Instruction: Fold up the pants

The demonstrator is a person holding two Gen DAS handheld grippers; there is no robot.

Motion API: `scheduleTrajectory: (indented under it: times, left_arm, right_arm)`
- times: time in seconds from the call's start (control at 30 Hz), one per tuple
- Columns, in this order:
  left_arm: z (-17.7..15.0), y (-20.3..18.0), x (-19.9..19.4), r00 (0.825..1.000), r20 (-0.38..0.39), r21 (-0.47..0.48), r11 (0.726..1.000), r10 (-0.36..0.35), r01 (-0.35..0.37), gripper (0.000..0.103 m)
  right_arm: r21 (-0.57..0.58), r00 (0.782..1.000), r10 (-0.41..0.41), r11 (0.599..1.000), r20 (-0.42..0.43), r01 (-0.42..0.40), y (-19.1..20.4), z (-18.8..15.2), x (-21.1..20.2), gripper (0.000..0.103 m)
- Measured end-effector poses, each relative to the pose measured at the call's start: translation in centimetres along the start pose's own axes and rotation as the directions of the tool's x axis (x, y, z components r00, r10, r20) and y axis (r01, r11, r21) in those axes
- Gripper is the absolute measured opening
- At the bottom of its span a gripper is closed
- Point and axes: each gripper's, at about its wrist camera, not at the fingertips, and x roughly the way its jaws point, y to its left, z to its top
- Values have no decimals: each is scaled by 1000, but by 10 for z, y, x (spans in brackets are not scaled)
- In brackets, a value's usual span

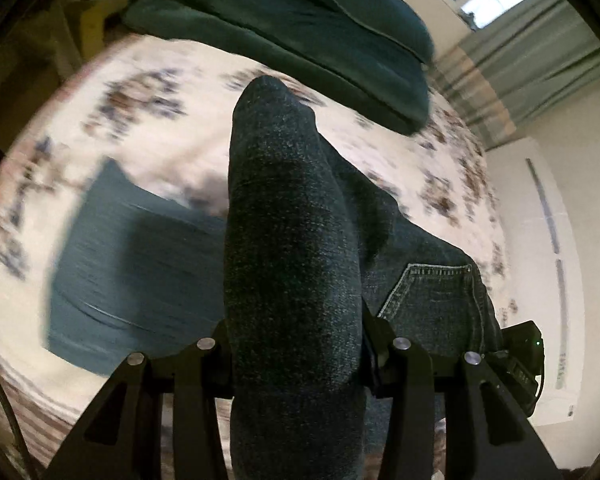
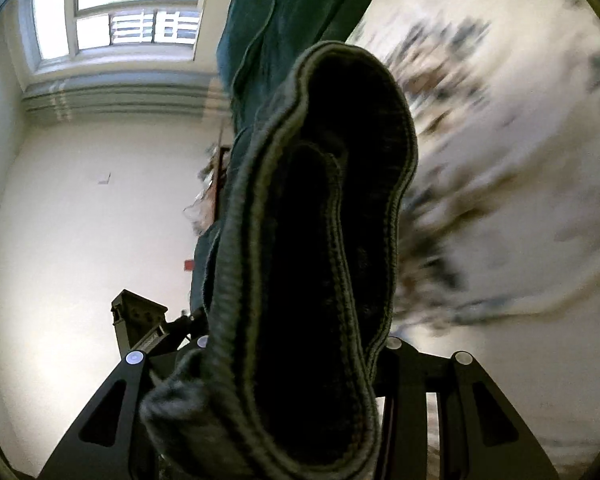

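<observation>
Dark blue-green jeans [image 1: 292, 240] hang lifted above a bed. My left gripper [image 1: 296, 344] is shut on a thick fold of the denim, which bulges up between the fingers; a back pocket [image 1: 432, 300] shows to the right. My right gripper [image 2: 296, 360] is shut on a hemmed edge of the jeans [image 2: 320, 200], whose stitched rim loops up in front of the lens. The rest of the jeans rises toward the top of the right wrist view. The other gripper's body [image 2: 140, 320] shows at left there.
A floral bedspread [image 1: 160, 128] covers the bed. A dark teal pillow [image 1: 320, 28] lies at its far end and a folded teal garment [image 1: 120, 264] lies at left. White walls, a window [image 2: 120, 8] and a curtain [image 1: 520, 80] surround the bed.
</observation>
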Motion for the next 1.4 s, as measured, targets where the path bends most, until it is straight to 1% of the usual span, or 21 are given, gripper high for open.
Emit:
scheduleTrajectory:
  times: [0.13,0.2,0.33,0.43,0.53,0.6,0.63,0.7,0.77,0.8,0.83,0.87,0.9,0.93,0.97,1.0,1.1,1.13,1.23,1.33,1.4]
  left_arm:
    - [24,74,-3,997,2,6,997,74,-74,41]
    - [31,107,3,997,-12,-7,997,80,-80,41]
    - [32,185,38,993,-95,-69,995,70,-77,41]
    - [18,220,67,986,-161,-106,992,51,-69,46]
    - [9,228,76,985,-168,-95,994,35,-52,54]
    - [6,228,76,984,-170,-87,994,44,-60,65]
    - [5,228,74,984,-170,-99,993,54,-72,66]
    - [5,224,67,982,-172,-138,985,83,-108,66]
    - [4,210,52,977,-158,-144,975,145,-168,64]
    - [2,201,43,974,-140,-136,971,177,-196,64]
    - [-1,186,30,966,-117,-125,962,230,-244,64]
    - [-4,179,22,962,-96,-123,956,257,-267,66]
    - [-9,168,12,952,-71,-118,946,296,-303,74]
    - [-17,151,-1,944,-40,-111,937,328,-331,79]
    - [-22,142,-8,940,-27,-114,934,339,-340,90]
    - [-30,126,-18,934,-13,-114,928,357,-356,93]
    - [-44,80,-37,922,1,-99,917,388,-386,97]
    - [-51,59,-48,914,16,-90,911,406,-403,97]
    - [-64,4,-76,885,75,-78,888,459,-453,97]
    - [-81,-46,-109,867,134,-88,878,479,-471,97]
    - [-90,-73,-126,847,162,-97,862,507,-497,97]
  right_arm:
    - [19,998,39,999,-57,-38,6,-12,104,43]
    - [32,996,43,999,-83,-41,1,-18,145,43]
    - [62,991,17,998,-132,-9,-23,-28,209,43]
    - [50,987,-44,997,-157,53,-40,-30,236,43]
    - [18,981,-82,996,-174,86,-46,-42,235,43]
    - [-4,976,-107,994,-189,108,-50,-44,233,43]
    - [-1,974,-113,993,-196,115,-53,-54,225,43]
    - [9,969,-122,992,-217,127,-53,-49,226,45]
    - [18,952,-164,985,-257,174,-45,-40,227,54]
    - [-5,941,-195,979,-276,202,-36,-37,225,64]
    - [-50,928,-246,969,-282,241,-25,-35,219,78]
    - [-96,916,-294,956,-273,279,-16,-35,213,85]
    - [-155,902,-343,938,-263,311,-1,-33,202,90]
    - [-205,885,-392,915,-253,347,10,-31,192,91]
    - [-258,862,-451,883,-232,392,21,-25,184,91]
    - [-324,839,-507,842,-198,432,36,-19,173,91]
    - [-464,779,-622,715,-82,522,90,-23,127,92]
    - [-512,754,-656,656,-24,554,108,-25,108,92]
    - [-585,705,-702,531,103,613,153,-37,56,93]
    - [-622,678,-708,444,198,645,208,-44,7,94]
    - [-643,684,-693,420,228,640,231,-45,-18,94]
